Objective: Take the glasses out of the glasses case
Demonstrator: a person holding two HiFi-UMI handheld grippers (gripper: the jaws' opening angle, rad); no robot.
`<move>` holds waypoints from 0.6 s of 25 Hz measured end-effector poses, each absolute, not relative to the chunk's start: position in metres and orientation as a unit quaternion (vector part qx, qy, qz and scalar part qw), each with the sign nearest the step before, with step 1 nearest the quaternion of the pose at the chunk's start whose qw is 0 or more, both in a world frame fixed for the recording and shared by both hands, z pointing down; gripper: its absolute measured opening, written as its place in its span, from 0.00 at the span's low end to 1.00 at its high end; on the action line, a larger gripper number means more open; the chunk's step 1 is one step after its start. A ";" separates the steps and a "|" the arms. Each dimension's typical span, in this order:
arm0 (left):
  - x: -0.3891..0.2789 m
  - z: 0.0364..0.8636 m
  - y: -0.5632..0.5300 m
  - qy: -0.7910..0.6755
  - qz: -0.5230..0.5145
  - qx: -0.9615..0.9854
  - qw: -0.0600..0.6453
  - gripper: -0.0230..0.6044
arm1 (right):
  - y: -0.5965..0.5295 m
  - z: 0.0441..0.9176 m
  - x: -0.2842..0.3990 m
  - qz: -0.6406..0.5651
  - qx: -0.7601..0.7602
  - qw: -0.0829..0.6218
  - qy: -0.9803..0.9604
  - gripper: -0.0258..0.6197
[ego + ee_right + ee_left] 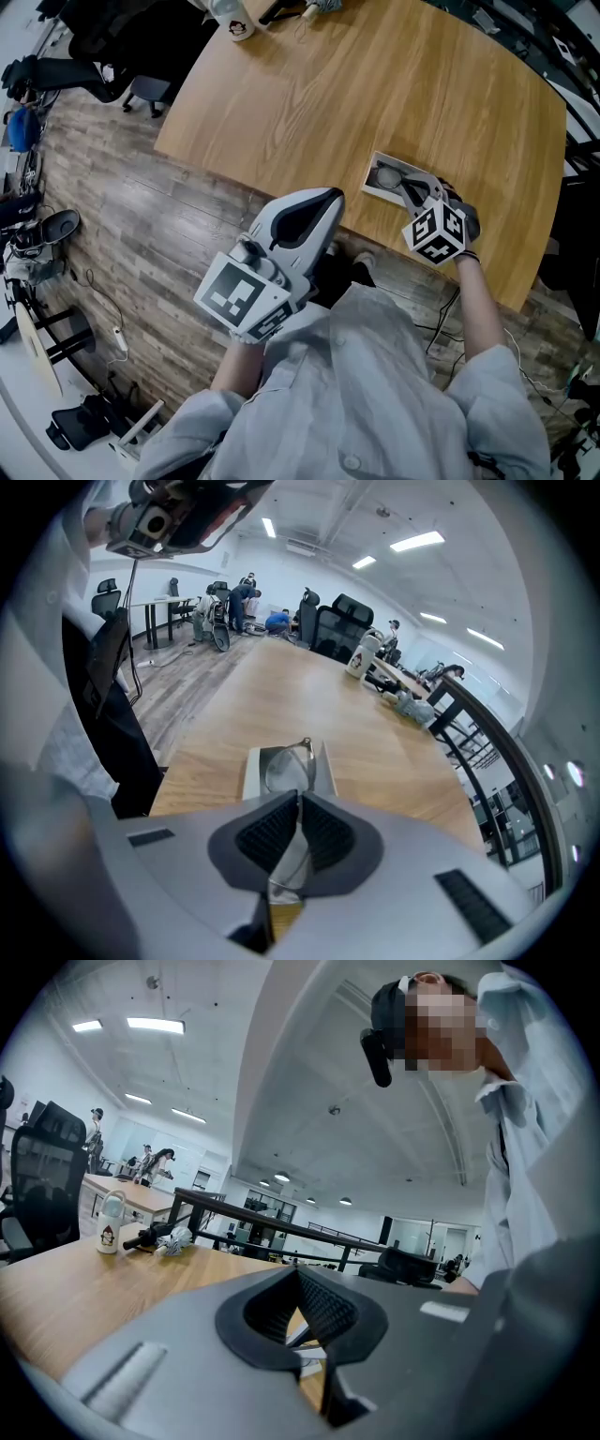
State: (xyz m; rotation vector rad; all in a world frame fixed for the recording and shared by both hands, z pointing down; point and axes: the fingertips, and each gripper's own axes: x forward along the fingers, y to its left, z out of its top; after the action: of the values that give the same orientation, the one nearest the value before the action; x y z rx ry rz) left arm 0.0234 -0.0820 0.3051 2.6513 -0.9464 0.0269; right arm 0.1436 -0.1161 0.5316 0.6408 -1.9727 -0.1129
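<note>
Nearest to us, low in the head view, is our own pale shirt (375,403). Just above it, near the middle of the frame, the left gripper (298,1274) is held off the near edge of the table (375,84), over the plank floor (141,244). Its own view shows its ribbed pads pressed together at the tips with nothing caught between them; only wood and a pale sliver show through the gap below. A little farther on, right of centre in the head view, the right gripper (299,799) reaches onto the table close to its near edge, marker cube uppermost. In its own view the jaws are pinched on the glasses (284,772): one lens is nipped between the pads, and the other lens and the hinge stick out past the tips. That free lens sits over the open glasses case (251,771), a shallow pale tray lying flat on the wood just beyond the jaws. We cannot tell whether the frame touches the tray's floor. Beyond that the tabletop runs bare up the frame. At its far corner, along the top edge of the head view, stands a small white bottle (239,23) with some dark clutter beside it. A black office chair (94,47) is in the upper left.
</note>
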 end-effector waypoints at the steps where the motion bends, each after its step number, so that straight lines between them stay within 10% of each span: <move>1: 0.024 0.304 -0.082 -0.329 0.009 0.931 0.162 0.04 | -0.116 0.530 0.144 -0.046 0.269 0.507 -0.818 0.06; 15: 0.039 0.288 -0.085 -0.286 0.002 0.948 0.143 0.04 | -0.100 0.506 0.174 -0.037 0.316 0.506 -0.802 0.06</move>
State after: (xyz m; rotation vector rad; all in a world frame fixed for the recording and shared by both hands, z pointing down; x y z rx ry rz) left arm 0.0392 -0.0851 0.2882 2.7332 -0.8249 0.0054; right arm 0.1738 -0.1003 0.5056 0.7618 -1.9341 -0.0884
